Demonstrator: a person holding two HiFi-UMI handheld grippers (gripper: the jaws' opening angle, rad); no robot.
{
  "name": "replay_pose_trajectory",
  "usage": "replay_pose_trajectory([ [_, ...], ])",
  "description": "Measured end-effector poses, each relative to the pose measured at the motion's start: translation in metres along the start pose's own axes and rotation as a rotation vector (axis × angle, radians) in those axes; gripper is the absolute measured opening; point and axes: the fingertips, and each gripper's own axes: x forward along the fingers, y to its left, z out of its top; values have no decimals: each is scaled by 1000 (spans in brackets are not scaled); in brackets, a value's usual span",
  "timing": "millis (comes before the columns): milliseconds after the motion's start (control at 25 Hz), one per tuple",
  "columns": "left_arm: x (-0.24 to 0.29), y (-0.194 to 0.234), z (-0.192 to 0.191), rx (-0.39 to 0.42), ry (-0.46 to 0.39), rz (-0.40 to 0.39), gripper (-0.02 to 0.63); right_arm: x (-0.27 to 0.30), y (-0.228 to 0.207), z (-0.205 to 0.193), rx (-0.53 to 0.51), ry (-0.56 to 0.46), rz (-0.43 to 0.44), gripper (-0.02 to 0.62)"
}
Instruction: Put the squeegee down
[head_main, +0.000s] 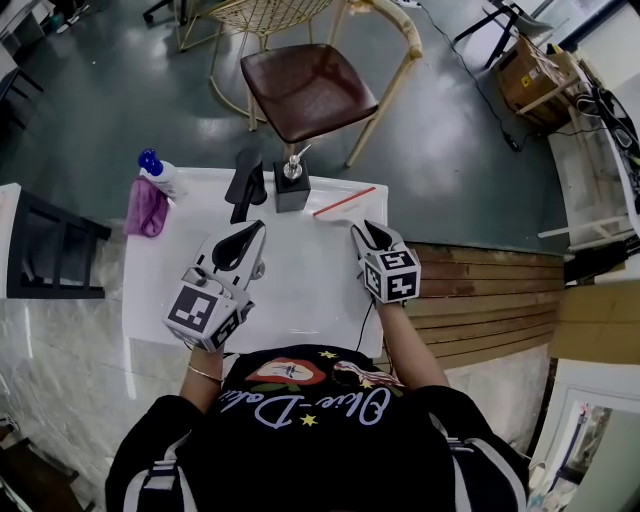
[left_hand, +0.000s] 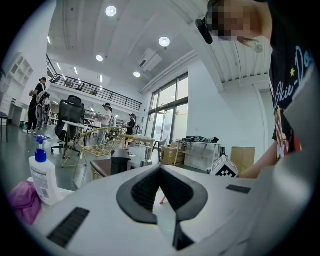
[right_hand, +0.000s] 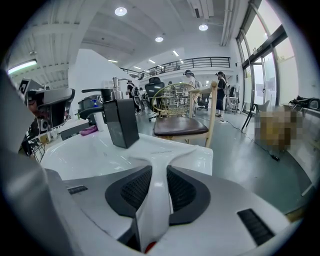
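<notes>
The squeegee (right_hand: 155, 197) is white, with a handle that widens into a T-shaped blade near the table's far edge. My right gripper (right_hand: 159, 169) is shut on the handle, whose sides fill the gap between the black pads. In the head view only the squeegee's thin red blade strip (head_main: 343, 201) stands out on the white table (head_main: 300, 290), just ahead of the right gripper (head_main: 368, 232). Whether the blade touches the table I cannot tell. My left gripper (head_main: 258, 232) hovers over the table's middle, its jaws meeting at the tips around nothing, as the left gripper (left_hand: 160, 168) view confirms.
At the table's far edge stand a black pump dispenser (head_main: 291, 186) and a black tool (head_main: 245, 180). A spray bottle with a blue cap (head_main: 160, 172) and a purple cloth (head_main: 147, 207) sit at the far left corner. A brown-seated chair (head_main: 310, 88) stands beyond the table.
</notes>
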Motion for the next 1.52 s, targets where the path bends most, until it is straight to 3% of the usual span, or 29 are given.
replay_pose_trajectory([
  [400,-1,-1,-4,-4,0,-14,5,-5,-2,5,4,-48,-28,161],
  [800,0,-6,-2,-3,5,-18,6,-19,-6,19,26,-133,-36,161],
  [1360,-1,-22,-5,22,-17,-58,5,-48,-2,33,76,-240,-9,24],
  [1520,-1,-26,-4,41,-22,-66,6,-57,-1,40,99,-287,-1,18],
])
